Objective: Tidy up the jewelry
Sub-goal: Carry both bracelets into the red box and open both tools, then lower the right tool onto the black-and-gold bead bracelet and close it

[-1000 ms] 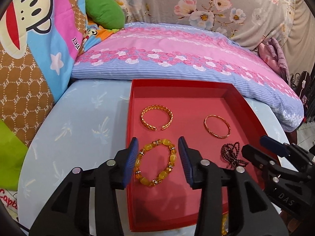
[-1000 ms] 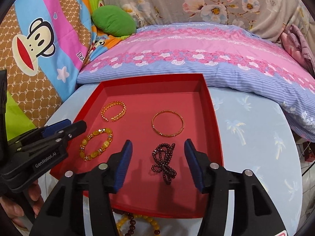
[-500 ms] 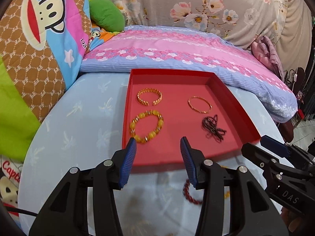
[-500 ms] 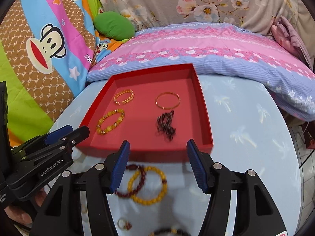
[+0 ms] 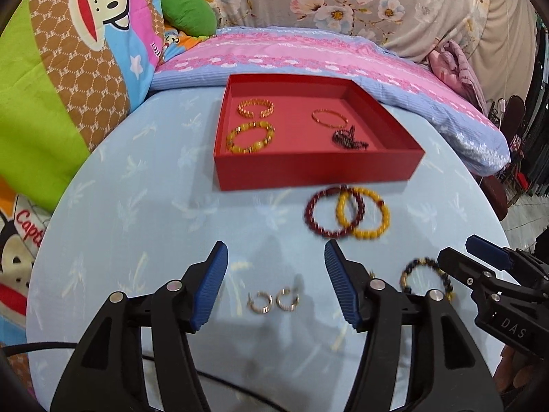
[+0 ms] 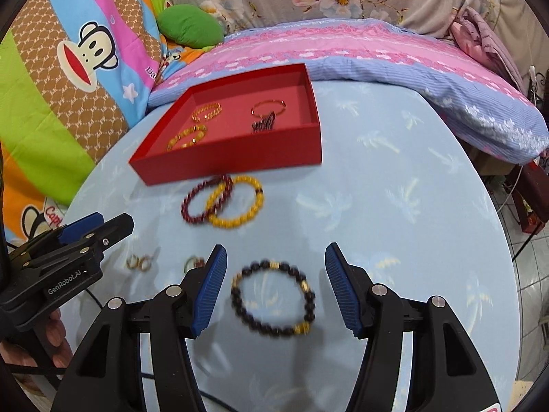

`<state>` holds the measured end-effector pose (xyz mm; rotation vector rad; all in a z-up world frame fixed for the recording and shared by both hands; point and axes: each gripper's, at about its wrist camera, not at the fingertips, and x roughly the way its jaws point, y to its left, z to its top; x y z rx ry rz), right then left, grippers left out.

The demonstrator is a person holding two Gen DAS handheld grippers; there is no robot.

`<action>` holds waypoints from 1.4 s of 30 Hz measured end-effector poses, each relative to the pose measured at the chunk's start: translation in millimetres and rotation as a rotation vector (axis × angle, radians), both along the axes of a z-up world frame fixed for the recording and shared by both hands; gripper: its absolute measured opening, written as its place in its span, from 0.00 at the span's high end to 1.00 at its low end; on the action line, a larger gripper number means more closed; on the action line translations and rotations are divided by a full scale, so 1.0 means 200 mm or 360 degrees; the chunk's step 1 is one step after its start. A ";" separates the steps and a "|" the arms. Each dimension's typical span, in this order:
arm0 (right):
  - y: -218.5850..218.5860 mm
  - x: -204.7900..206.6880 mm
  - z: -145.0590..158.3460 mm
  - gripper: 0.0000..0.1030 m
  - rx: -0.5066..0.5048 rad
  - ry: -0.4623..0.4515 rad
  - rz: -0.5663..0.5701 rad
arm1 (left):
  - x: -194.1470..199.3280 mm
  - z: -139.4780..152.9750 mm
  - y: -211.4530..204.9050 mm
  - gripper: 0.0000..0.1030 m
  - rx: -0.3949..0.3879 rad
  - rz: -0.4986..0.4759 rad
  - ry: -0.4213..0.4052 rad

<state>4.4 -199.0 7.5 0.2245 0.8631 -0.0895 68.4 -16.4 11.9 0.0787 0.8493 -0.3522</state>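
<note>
Both your grippers pulled back from red tray [image 5: 308, 171] | left gripper [image 5: 274, 288] just widened, empty, over earrings [image 5: 273, 301] | right gripper [image 6: 274, 288] open, empty, above dark bracelet [image 6: 273, 297]

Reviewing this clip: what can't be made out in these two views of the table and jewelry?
- Small ring, right wrist view: half hidden behind the right hand-held gripper's finger; kind unclear.
- Dark bead bracelet, left wrist view: partly covered by both grippers.
- Pair of small hoops, left wrist view: blurred; rings or earrings, cannot tell.
- Dark beads in the red tray: bunched, shape unclear.
</note>
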 end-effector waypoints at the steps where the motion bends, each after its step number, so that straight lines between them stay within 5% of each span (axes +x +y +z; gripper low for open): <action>1: 0.01 -0.02 -0.01 0.43 -0.0011 0.0009 0.0005 | -0.02 -0.01 0.00 0.41 0.0000 0.0001 0.0006; 13: 0.04 -0.12 -0.11 0.43 -0.0034 0.0061 0.0017 | -0.15 -0.11 0.05 0.29 0.0015 0.0037 0.0042; 26: -0.01 -0.08 -0.12 0.44 -0.0036 0.0072 -0.0038 | -0.13 -0.15 0.11 0.29 0.0028 0.0093 0.0063; 42: 0.04 -0.03 -0.17 0.79 -0.0164 0.0105 0.0039 | -0.11 -0.14 0.07 0.29 0.0038 0.0079 0.0060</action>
